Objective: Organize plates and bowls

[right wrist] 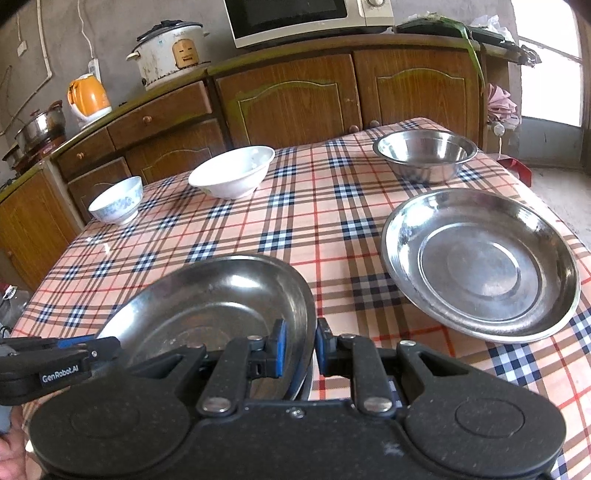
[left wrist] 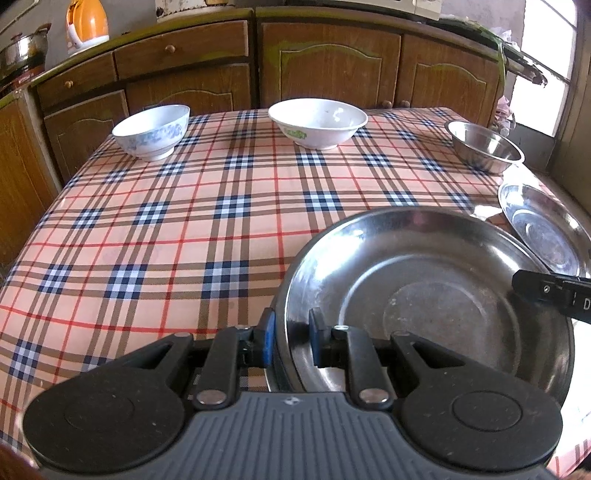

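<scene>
A steel plate (left wrist: 424, 295) sits at the table's near edge; it also shows in the right wrist view (right wrist: 221, 295). My left gripper (left wrist: 290, 336) is shut on its left rim. My right gripper (right wrist: 299, 349) is shut on its right rim, and its finger shows at the right of the left wrist view (left wrist: 550, 295). A second steel plate (right wrist: 480, 262) lies to the right. At the far side stand a steel bowl (right wrist: 424, 155), a large white bowl (right wrist: 232, 175) and a small blue-patterned bowl (right wrist: 116, 201).
The table wears a plaid cloth (left wrist: 184, 221). Wooden cabinets (left wrist: 325, 70) stand behind it, with an orange kettle (right wrist: 88, 98), a rice cooker (right wrist: 170, 51), a microwave (right wrist: 303, 18) and a pot (right wrist: 40, 125) on the counter.
</scene>
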Tool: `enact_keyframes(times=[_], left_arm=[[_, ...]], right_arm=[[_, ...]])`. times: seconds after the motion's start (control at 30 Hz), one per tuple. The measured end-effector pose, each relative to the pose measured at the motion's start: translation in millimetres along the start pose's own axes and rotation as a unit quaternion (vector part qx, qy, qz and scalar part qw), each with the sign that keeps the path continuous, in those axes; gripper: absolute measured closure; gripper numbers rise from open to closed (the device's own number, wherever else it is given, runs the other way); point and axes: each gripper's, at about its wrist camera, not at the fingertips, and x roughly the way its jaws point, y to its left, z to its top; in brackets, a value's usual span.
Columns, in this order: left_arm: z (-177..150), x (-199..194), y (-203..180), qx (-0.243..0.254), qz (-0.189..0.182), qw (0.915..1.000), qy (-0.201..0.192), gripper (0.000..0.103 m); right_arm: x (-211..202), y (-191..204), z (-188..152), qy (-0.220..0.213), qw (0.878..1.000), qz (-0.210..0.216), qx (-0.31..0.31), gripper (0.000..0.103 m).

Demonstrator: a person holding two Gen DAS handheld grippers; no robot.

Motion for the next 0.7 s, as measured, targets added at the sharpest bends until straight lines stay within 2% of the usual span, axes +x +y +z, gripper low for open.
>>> enact_keyframes(times=[0.37,0.7], left_arm=[[-2.6,-1.0,-3.9,0.020,0.012,0.9997,0.000,0.084],[-3.4,-1.8,-2.0,0.014,0.008,0.9999,-0.001,0.080]], right_arm=[[2.2,-0.3,-3.4,0.010,1.000,0.000,-0.001,0.081],[5.7,1.3,-5.0,0.019,1.000,-0.003,-0.007,0.078]])
